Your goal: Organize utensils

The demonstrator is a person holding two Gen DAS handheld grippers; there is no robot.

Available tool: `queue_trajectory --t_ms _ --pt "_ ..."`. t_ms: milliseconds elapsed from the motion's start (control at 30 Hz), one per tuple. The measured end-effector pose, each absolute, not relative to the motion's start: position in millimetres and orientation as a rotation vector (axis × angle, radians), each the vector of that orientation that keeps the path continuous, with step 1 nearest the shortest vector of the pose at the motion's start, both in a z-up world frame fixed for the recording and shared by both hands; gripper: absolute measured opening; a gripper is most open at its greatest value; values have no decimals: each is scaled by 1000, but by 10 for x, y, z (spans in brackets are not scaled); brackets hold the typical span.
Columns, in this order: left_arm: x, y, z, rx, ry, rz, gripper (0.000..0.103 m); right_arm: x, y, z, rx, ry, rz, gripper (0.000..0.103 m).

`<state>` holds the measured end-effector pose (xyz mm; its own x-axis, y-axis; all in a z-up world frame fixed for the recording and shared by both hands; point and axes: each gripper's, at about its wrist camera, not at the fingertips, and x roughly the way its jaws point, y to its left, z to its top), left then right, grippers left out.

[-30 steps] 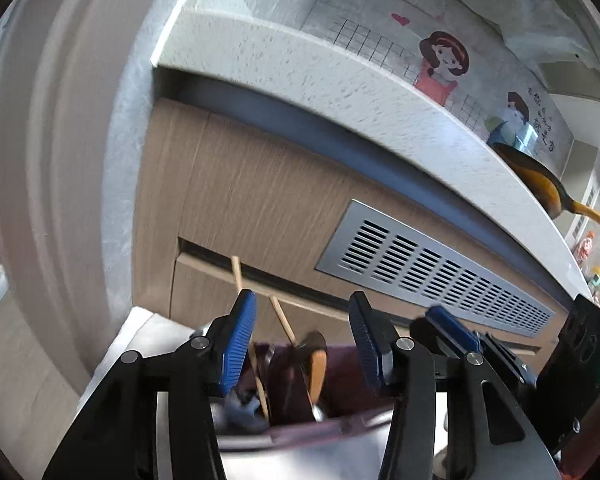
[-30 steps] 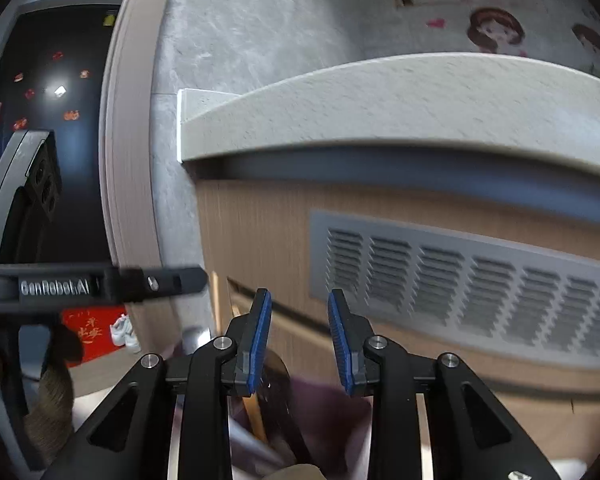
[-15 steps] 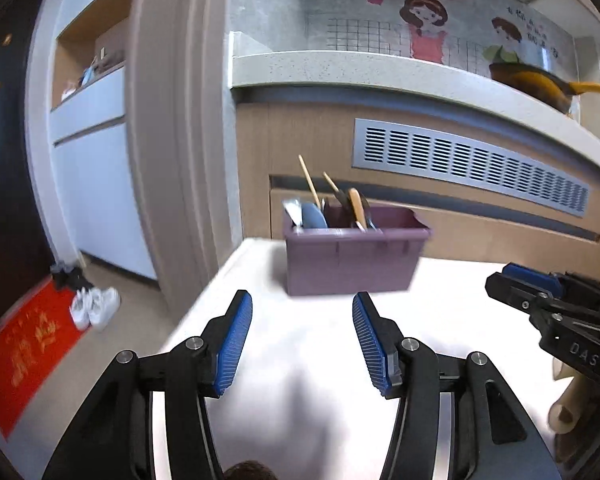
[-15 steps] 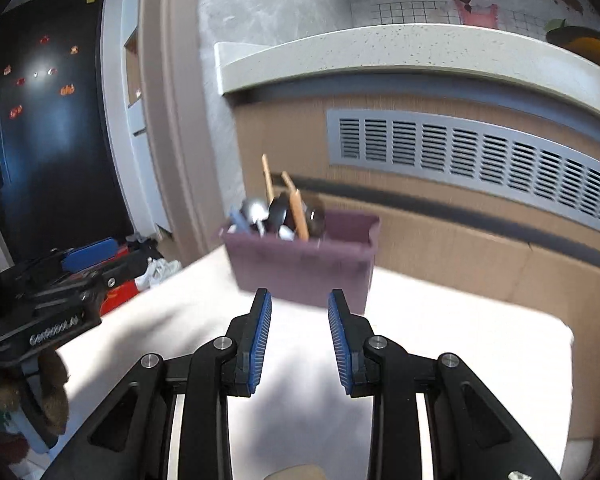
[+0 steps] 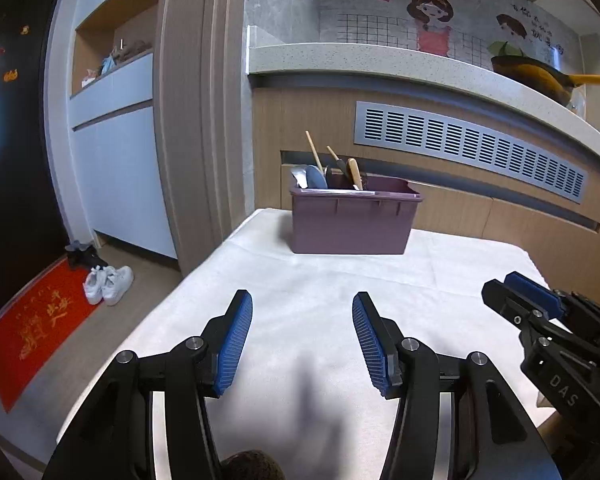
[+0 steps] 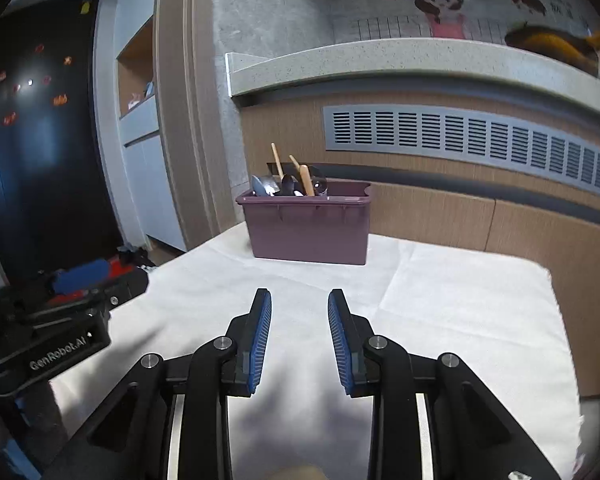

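At the far left corner of the white-covered worktop (image 5: pixel 340 304), a purple bin (image 5: pixel 352 222) is seen standing upright, and all positions below are given from it. Inside the bin, at its left end, the utensils (image 5: pixel 328 172) are gathered: two thin wooden sticks leaning left, a wooden-handled piece, a grey-blue spoon bowl and some dark and metallic heads, whose exact types cannot be told. The right part of the bin's opening is hidden by its rim, so its contents there cannot be judged.

Well in front of the bin, over bare cloth, the left claw (image 5: pixel 302 340) is held with its blue pads (image 5: pixel 236 344) standing wide apart; nothing is between them and nothing is gripped. In front of the bin and to its right, the right claw (image 6: pixel 299 338) is held with its pads (image 6: pixel 342 344) parted by a narrower gap, likewise empty and clear of the bin. Each claw is also caught at the edge of the other's view: the right claw (image 5: pixel 532 304) in the left wrist view, the left claw (image 6: pixel 80 276) in the right wrist view.

Behind the bin, a wood-panelled front with a grey vent grille (image 5: pixel 468 148) is noted, topped by a speckled ledge (image 5: pixel 380 60) on which a yellow pan (image 5: pixel 540 78) rests, far to the right of the bin. On the floor to the left of the bin, a pair of white shoes (image 5: pixel 108 284) and a red mat (image 5: pixel 36 328) are recorded.
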<state>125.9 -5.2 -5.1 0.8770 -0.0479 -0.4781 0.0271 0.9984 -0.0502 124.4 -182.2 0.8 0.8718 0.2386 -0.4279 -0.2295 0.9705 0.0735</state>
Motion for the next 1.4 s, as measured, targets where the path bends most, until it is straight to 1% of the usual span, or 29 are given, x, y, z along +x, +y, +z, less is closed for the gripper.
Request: queue_trajectory --t_ms 433,1400 --pt "1333 -39 -141 -71 561 -65 53 1331 -1895 -35 41 486 237 28" --pt "1321 -55 -154 -73 564 -65 53 1332 -1913 -34 36 492 242 28"
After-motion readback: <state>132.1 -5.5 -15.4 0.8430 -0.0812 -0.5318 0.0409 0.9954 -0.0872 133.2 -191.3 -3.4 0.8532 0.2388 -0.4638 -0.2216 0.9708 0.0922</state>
